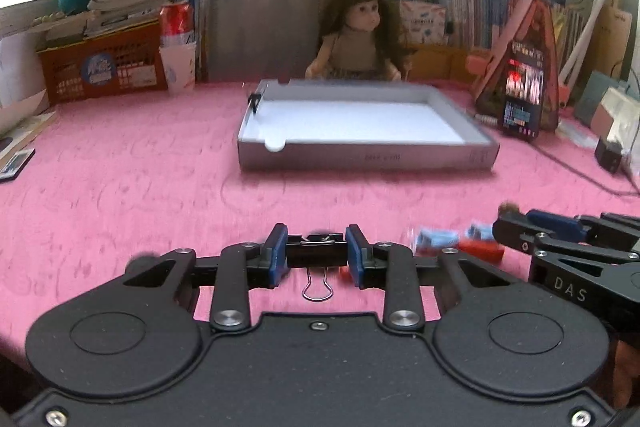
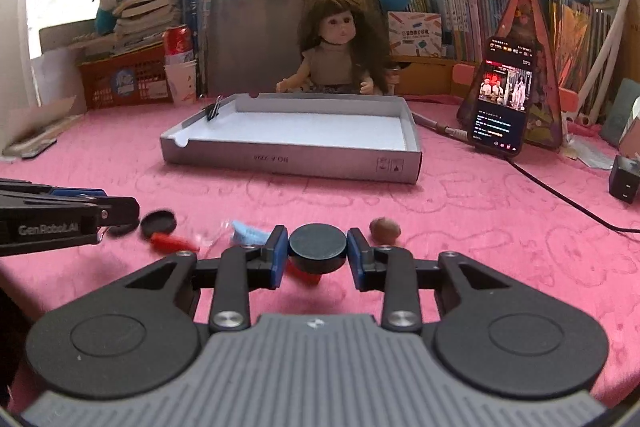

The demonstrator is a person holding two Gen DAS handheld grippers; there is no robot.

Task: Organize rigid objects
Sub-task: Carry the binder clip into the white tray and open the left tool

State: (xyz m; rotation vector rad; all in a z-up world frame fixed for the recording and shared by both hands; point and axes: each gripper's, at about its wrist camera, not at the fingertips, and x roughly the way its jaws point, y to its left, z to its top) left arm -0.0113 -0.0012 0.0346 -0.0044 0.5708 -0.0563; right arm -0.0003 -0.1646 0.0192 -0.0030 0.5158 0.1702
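Note:
My left gripper [image 1: 317,251] is shut on a black binder clip [image 1: 316,254] and holds it above the pink cloth, its wire handle hanging down. My right gripper [image 2: 317,247] is shut on a black round disc [image 2: 317,246] just above the cloth. A grey shallow box [image 1: 360,157] with a white floor stands ahead, also in the right wrist view [image 2: 288,161]. Another binder clip [image 2: 214,111] sits on its far left rim. On the cloth lie a second black disc [image 2: 159,222], a red piece [image 2: 172,242], a blue piece [image 2: 248,233] and a brown nut-like lump [image 2: 385,229].
A doll [image 2: 334,55] sits behind the box. A phone [image 2: 502,99] leans at the right with a cable [image 2: 568,199] across the cloth and a black charger [image 2: 624,183]. An orange basket [image 2: 124,81], red can [image 2: 178,41], books and plush toys line the back.

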